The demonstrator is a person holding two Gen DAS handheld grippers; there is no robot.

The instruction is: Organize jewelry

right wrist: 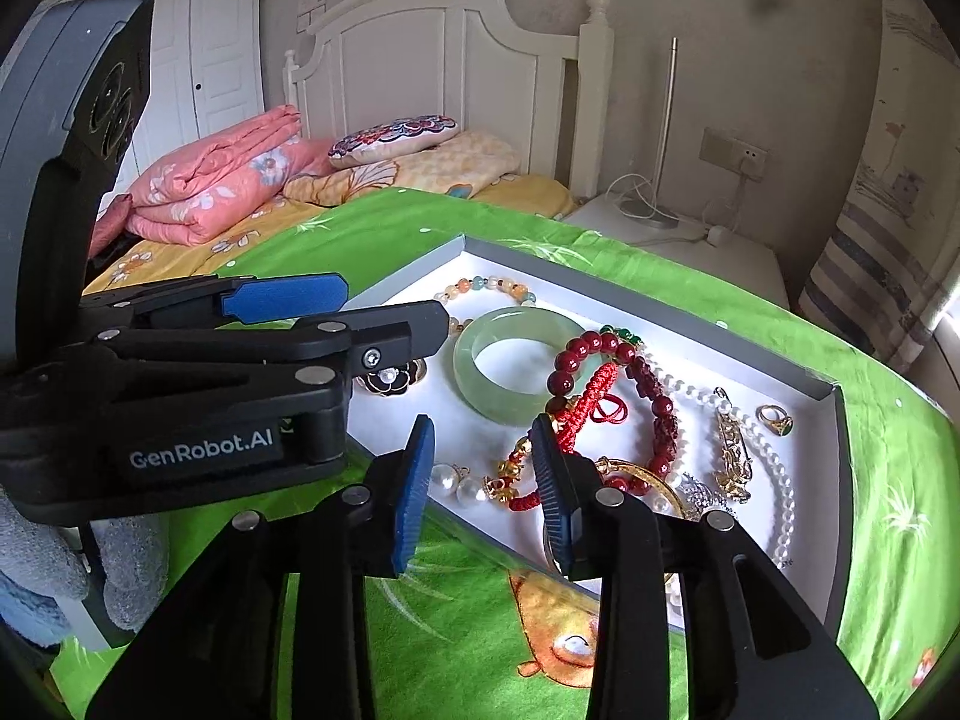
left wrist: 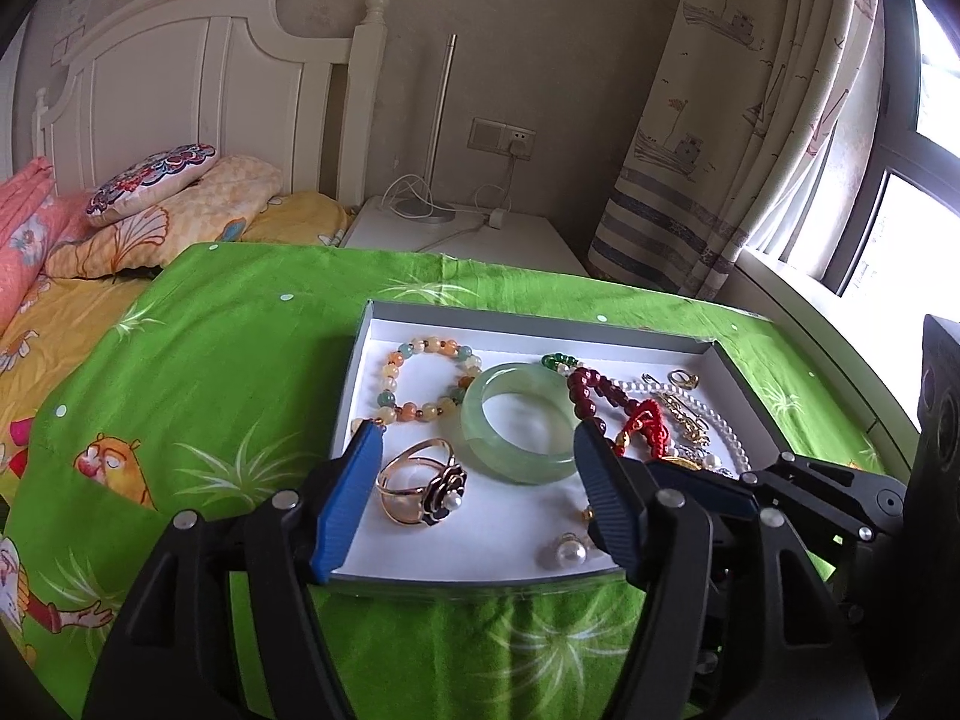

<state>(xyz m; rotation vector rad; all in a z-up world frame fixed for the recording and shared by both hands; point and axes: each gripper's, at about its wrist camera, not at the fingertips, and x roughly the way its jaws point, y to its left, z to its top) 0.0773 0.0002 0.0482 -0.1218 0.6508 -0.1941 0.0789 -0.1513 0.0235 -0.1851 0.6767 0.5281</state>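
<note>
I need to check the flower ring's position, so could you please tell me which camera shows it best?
The left wrist view: the gold flower ring lies unobstructed in the white tray, band and pearl centre visible. In the right wrist view, the left gripper covers most of it; only the flower head shows.

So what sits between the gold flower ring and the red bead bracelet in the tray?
The pale green jade bangle lies between the flower ring and the red bead bracelet, flat on the tray floor; the left wrist view shows it clearest.
</note>
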